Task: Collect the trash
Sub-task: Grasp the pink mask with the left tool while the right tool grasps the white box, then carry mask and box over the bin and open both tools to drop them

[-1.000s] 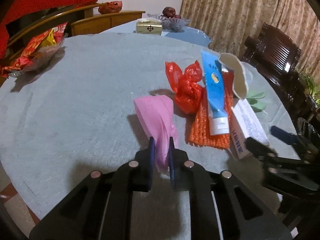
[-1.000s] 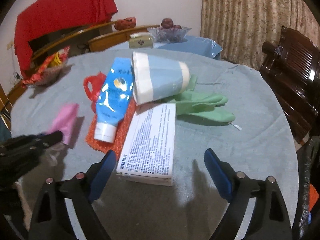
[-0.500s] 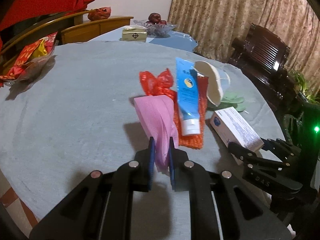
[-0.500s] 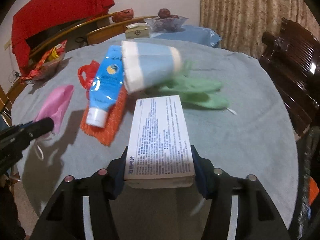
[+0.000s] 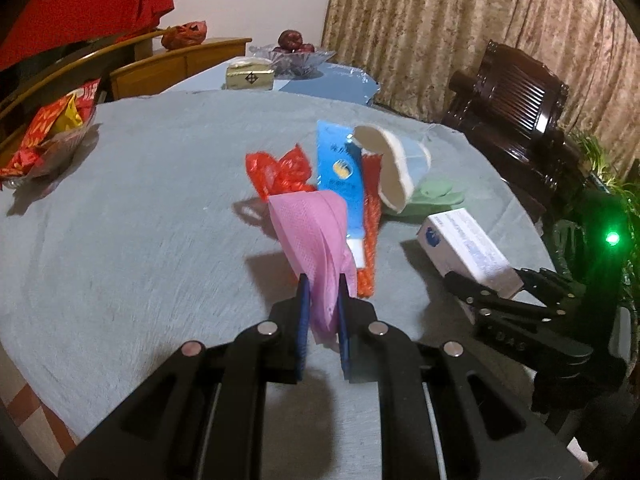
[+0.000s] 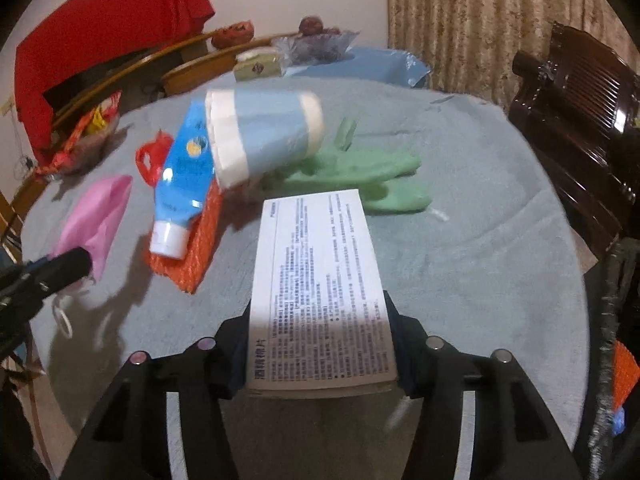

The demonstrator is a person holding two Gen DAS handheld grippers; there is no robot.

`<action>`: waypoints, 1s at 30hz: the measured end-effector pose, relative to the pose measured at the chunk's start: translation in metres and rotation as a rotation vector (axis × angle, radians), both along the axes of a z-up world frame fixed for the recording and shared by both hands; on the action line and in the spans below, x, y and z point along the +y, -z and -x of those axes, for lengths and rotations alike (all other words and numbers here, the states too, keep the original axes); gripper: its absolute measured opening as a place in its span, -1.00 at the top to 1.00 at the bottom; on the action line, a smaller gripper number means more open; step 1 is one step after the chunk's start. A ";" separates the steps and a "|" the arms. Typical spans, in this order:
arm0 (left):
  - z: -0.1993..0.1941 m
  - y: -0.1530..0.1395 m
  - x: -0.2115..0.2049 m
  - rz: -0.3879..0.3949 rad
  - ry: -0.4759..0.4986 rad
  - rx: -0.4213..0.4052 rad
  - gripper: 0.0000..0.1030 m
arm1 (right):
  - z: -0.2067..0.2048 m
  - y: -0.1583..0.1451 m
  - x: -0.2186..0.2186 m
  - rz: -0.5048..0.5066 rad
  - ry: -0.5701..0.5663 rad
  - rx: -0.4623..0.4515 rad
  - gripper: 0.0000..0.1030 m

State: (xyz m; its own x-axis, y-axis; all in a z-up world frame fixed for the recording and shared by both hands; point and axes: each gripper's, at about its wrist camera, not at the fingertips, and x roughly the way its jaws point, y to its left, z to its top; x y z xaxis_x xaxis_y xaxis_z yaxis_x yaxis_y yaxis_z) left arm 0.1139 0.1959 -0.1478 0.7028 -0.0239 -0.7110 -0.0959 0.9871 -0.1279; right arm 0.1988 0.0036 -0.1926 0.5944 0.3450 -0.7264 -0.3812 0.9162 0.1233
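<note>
My left gripper [image 5: 322, 308] is shut on a pink face mask [image 5: 316, 236] and holds it above the grey tablecloth [image 5: 140, 208]. My right gripper [image 6: 320, 356] is shut on a white printed box [image 6: 320, 280], lifted off the table; the box also shows in the left wrist view [image 5: 468, 248]. On the table lie a blue tube [image 6: 184, 172], an orange net [image 6: 200, 240], a red plastic bag [image 5: 280, 172], a blue-and-white paper cup [image 6: 264, 136] on its side and green gloves [image 6: 368, 176].
A bowl of red snack packets [image 5: 48, 136] sits at the table's far left. A dark wooden chair [image 5: 516, 108] stands at the right. Behind the table are a fruit bowl [image 5: 296, 52] and a small yellowish box [image 5: 250, 76]. A black bag edge [image 6: 616, 320] shows far right.
My right gripper closed on the white box and lifted it off the table. My left gripper kept hold of the pink mask and swung a little to the right.
</note>
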 end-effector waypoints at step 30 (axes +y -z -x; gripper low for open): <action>-0.026 -0.066 -0.237 0.062 0.454 -0.142 0.77 | 0.070 -0.108 -0.249 -0.021 0.411 -0.204 -0.08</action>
